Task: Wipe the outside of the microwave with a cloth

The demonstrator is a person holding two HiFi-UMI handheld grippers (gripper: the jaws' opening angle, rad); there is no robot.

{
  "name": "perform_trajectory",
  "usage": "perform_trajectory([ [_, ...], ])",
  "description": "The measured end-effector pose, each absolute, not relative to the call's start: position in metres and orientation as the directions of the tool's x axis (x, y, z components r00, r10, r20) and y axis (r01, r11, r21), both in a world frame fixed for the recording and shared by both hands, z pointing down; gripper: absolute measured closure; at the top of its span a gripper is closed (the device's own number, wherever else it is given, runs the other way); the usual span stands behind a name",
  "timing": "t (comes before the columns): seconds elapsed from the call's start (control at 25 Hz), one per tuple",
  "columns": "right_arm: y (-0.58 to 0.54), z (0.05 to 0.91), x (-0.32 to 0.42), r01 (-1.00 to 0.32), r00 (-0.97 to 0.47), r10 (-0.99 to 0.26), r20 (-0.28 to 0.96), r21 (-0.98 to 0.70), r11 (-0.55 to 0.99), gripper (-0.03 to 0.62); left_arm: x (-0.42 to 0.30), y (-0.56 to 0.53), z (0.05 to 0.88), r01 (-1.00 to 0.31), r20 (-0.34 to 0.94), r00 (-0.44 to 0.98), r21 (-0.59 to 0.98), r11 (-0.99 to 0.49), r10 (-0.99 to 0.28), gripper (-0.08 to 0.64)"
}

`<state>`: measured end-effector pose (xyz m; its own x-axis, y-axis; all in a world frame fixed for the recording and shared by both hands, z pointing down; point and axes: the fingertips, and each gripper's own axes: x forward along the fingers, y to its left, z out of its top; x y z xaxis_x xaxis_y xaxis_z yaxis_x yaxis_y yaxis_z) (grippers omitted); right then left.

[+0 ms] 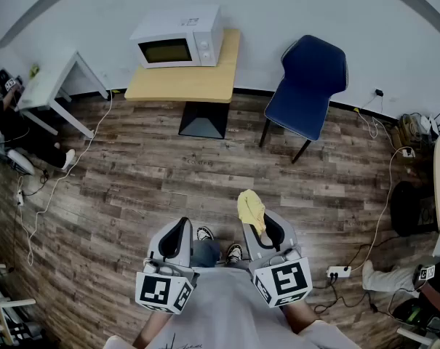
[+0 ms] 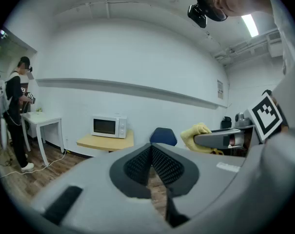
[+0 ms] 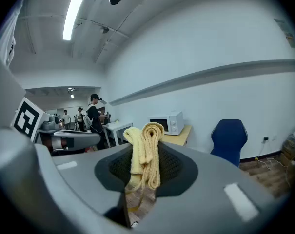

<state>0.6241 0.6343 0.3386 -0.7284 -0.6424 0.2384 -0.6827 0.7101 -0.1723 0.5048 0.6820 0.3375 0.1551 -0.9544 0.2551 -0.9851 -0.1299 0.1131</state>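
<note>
Wood-plank floor and plain white wall, caught from a head camera. White microwave at 11 o'clock, well apart from both grippers, set at the back of a pale wooden table. Boxy and smooth-sided, with a dark glass door facing out and a control panel on its right. Blue moulded chair at 1 o'clock, beside the table. White desk at 10 o'clock, a person standing by it.

Right gripper clamped on a yellow cloth: folded, looped, terry-textured, rising above the dark ribbed pads and trailing a little below them. Left gripper closed, pads meeting at the tips, nothing between them.

Wiping not yet begun, by the look of it; approach the step in hand. Probably best done by walking right up to the table before reaching, with the clamp kept firm against any slip of the soft cloth. Better to present the free fold flat to the casing than the hard jaw tips. Likely worth steadying the light casing with the idle left gripper, then working top, sides and door in long strokes, gently over the glass and the panel.
</note>
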Motion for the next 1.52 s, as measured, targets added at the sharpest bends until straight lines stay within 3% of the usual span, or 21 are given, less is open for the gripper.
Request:
perform_trajectory([
  [0.36,0.621,0.343,0.600,-0.672,-0.737,-0.625,0.257,-0.176,0.720,0.491,0.473,0.673,0.336,-0.992,0.238,0.091,0.110,-0.066,-0.967,0.563],
  [0.64,0.573,0.327,0.557,-0.680,-0.730,-0.653,0.202,-0.109,0.725,0.483,0.422,0.626,0.337,-0.996,0.219,0.057,0.086,-0.039,-0.974,0.561],
  [1.0,0.521,0.314,0.447,-0.523,-0.850,-0.487,0.201,-0.199,0.829,0.472,0.345,0.544,0.323,-0.982,0.175,0.176,0.092,-0.162,-0.969,0.560],
  [1.52,0.432,0.304,0.295,-0.573,-0.817,-0.546,0.185,-0.167,0.802,0.476,0.190,0.464,0.313,-0.976,0.150,0.194,0.134,-0.174,-0.970,0.558],
])
